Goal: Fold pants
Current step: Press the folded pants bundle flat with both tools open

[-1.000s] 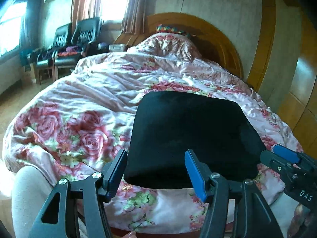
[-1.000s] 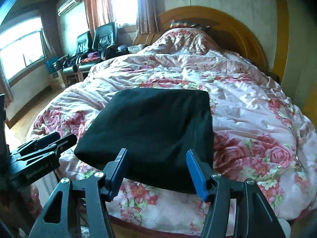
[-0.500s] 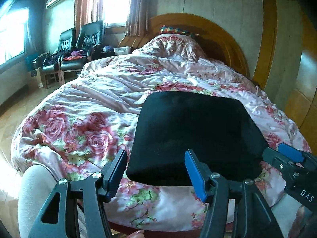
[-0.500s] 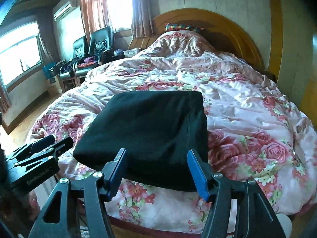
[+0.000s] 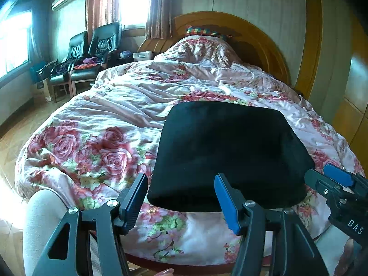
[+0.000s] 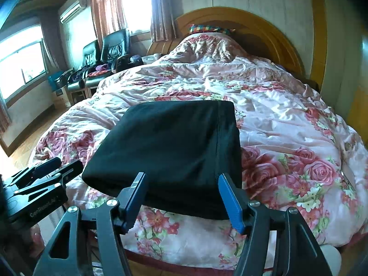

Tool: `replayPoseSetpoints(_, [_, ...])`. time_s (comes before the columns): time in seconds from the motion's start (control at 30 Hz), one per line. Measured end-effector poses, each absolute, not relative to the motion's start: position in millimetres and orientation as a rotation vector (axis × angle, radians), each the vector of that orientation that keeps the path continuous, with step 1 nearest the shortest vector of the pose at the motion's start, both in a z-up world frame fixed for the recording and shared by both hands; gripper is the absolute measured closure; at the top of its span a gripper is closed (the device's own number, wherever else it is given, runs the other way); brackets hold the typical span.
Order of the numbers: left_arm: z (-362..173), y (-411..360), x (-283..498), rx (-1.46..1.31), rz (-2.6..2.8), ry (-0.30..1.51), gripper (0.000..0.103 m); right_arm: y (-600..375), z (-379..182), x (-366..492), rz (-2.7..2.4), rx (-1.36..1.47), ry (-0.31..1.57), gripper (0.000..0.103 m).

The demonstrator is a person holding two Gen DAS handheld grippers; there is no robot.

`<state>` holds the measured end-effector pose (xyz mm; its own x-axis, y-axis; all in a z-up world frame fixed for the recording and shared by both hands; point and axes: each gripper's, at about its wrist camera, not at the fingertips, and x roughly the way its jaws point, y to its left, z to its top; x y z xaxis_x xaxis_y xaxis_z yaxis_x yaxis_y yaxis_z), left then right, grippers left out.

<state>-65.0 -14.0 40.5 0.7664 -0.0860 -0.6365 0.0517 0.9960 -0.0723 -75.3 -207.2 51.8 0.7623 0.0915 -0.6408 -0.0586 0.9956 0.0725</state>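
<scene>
Now, the pants (image 5: 227, 154) lie as a compact black rectangle on the floral quilt (image 5: 92, 142), close to the foot edge of the bed, flat and squared, with no leg or waistband trailing that I can see. My read: folding is done or all but done, and I'm at the release-and-check stage.

Left gripper (image 5: 181, 200): jaws spread, nothing between them, tips short of the bundle's near edge. Right gripper (image 6: 182, 199): jaws likewise spread and empty, hovering just before the near edge on its side. Neither touches cloth, as far as I can tell.

The right view shows a seam line running down the bundle near its right side; layers there look even. The far edge is not readable for neatness.

Next move, as I judge it: either back both tools off, or, if a smaller packet is wanted, pinch the two near corners together and carry them to the far edge. That would need a level, matched lift so the layers don't slide on the soft quilt.
</scene>
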Motion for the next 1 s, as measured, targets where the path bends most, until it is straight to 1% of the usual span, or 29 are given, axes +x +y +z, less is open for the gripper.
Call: replayPoseSetpoints(1.0, [37.7,-19.8,-66.1,-0.041,-0.078,0.709,0.042,-206.6,48.5,-75.6,0.083,0.053,0.707,0.038])
